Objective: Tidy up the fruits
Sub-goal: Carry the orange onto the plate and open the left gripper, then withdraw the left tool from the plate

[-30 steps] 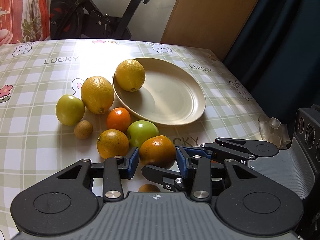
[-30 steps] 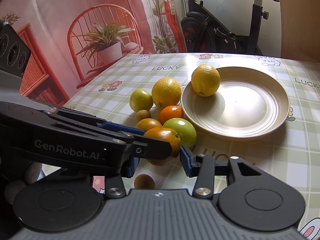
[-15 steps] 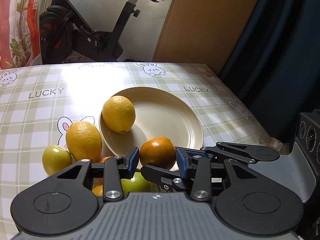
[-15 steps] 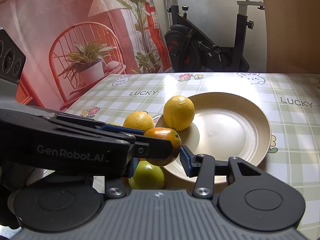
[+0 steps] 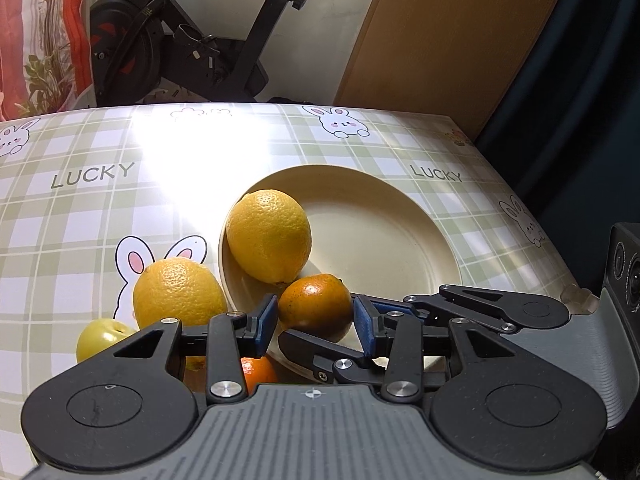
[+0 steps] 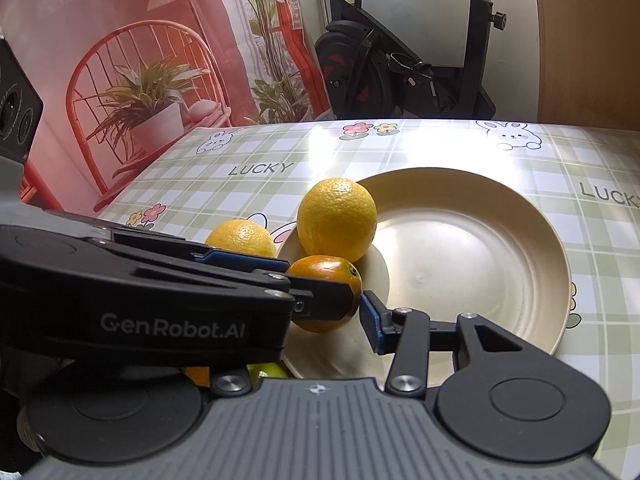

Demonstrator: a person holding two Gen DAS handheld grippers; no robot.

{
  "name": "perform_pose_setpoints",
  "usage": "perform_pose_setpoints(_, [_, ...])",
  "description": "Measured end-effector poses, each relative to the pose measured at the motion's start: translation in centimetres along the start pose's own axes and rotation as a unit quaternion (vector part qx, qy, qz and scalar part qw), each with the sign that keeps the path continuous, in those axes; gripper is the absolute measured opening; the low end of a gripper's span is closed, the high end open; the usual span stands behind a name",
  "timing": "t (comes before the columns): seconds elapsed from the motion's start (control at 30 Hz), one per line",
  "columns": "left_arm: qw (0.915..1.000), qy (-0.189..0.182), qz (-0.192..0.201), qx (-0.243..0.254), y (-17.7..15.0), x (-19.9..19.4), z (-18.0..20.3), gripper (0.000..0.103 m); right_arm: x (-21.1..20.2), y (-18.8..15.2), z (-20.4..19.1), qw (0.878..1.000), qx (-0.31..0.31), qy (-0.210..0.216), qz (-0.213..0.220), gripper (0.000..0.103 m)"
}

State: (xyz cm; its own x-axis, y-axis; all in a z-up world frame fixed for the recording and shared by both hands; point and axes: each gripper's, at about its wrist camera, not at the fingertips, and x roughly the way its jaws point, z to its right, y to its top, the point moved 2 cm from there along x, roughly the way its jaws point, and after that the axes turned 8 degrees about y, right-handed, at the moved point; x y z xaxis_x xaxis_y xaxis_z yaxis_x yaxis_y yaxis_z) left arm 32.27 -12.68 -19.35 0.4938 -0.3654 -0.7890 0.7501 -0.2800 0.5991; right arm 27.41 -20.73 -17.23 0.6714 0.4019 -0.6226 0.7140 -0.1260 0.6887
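One orange (image 5: 315, 307) sits clamped in the left tongs (image 5: 316, 322) over the plate (image 5: 400, 240), right tongs (image 6: 352, 316) indeterminate; release comes next.

Orange (image 6: 326, 292) btwn tool (image 6: 320, 312) pads, over plate (image 6: 480, 272)

A black exercise bike (image 5: 192, 52) stood on the floor behind the table. A glossy green-and-white checked tablecloth (image 6: 256, 184), printed with rabbits, flowers and the word LUCKY, covered the table. A red wall hanging (image 6: 132, 80) showed a chair and potted plant. A tan wooden panel (image 5: 440, 40) stood beside a dark blue curtain (image 5: 580, 100).
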Motion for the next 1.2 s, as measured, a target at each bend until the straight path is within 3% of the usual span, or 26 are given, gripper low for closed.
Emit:
perform_pose_setpoints(0.53, [0.9999, 0.010, -0.003, -0.006, 0.0, 0.6, -0.3, 0.044, 0.5, -0.1, -0.4, 1.000, 0.006, -0.012, -0.003, 0.048])
perform_pose_setpoints(0.97, [0.9992, 0.013, 0.037, 0.002, -0.8, -3.9, 0.0, 0.044, -3.1, -1.0, -1.6, 0.999, 0.011, -0.020, 0.036, 0.048])
perform_pose_setpoints(1.2, [0.9977, 0.015, 0.062, -0.020, -2.4, -6.7, -0.2, 0.044, -4.4, -2.1, -3.0, 0.999, -0.002, -0.011, 0.044, 0.048])
